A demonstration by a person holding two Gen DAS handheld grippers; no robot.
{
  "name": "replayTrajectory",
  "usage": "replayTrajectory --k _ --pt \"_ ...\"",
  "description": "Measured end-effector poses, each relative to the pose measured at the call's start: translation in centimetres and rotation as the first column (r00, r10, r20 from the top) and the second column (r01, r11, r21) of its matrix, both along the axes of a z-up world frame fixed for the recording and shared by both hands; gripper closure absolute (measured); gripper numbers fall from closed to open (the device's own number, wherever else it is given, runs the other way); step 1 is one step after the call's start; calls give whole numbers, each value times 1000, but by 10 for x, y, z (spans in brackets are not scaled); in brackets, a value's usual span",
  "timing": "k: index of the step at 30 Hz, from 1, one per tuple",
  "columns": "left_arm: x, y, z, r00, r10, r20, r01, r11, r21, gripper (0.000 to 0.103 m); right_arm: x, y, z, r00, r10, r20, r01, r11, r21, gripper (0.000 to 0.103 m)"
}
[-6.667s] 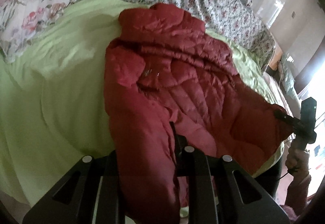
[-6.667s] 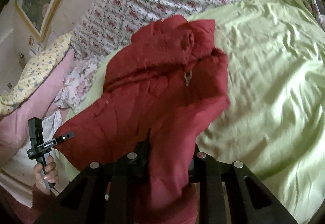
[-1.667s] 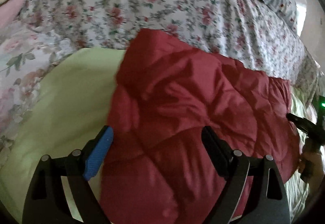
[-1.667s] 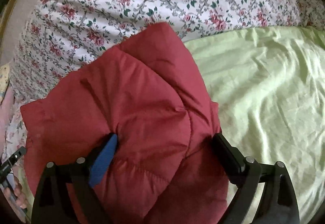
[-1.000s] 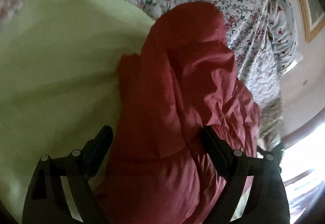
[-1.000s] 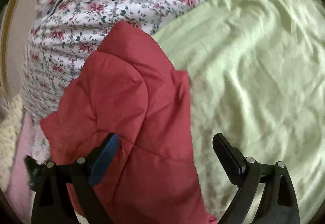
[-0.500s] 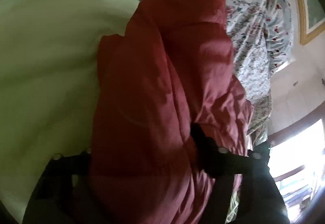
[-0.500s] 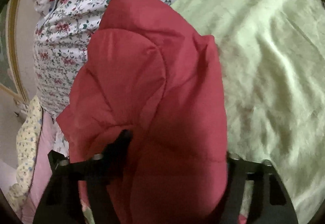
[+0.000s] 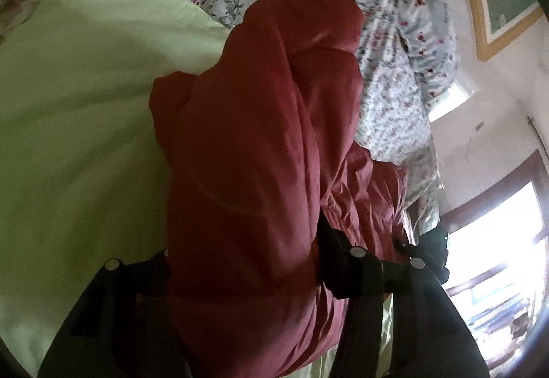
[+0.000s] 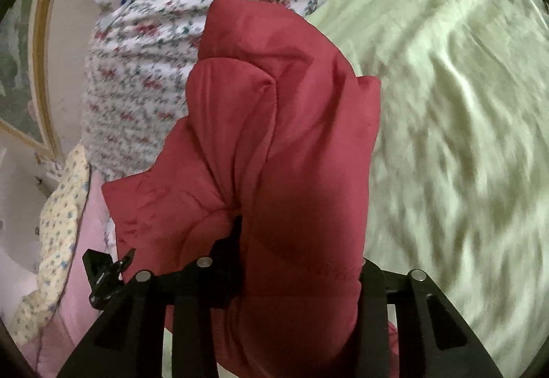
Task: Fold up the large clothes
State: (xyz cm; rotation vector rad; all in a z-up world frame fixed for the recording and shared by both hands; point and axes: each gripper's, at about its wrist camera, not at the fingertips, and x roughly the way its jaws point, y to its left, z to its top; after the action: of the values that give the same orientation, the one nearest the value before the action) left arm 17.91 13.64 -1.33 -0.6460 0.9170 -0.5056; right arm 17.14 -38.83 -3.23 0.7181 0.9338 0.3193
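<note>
Bed: a light green sheet is spread over it; a flowered quilt is heaped at the far side.
Coat: a puffy red coat is seen on the green sheet, next to the flowered quilt. It is bunched up into thick folds and is lifted at its near end.
Left hand pose: the hand itself is not seen. The left gripper is pointed down at a slant toward the bed.
Left gripper: the jaws have just been closing. A fat fold of the coat is squeezed between them.
Right hand pose: the hand is not seen either. The right gripper is also tipped down at a slant.
Right gripper: the jaws have just been closing. A thick fold of the coat is pinched between them.
</note>
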Motion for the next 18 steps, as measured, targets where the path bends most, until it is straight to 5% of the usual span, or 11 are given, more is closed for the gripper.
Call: replayTrajectory --k 10,18 --pt "-109 26 -17 998 -5 -57 2 999 -52 52 -95 7 -5 999 43 -29 -42 999 33 65" --pt "-134 28 -25 997 12 -79 -12 1000 0 51 -126 12 -10 999 41 -26 -41 999 13 62"
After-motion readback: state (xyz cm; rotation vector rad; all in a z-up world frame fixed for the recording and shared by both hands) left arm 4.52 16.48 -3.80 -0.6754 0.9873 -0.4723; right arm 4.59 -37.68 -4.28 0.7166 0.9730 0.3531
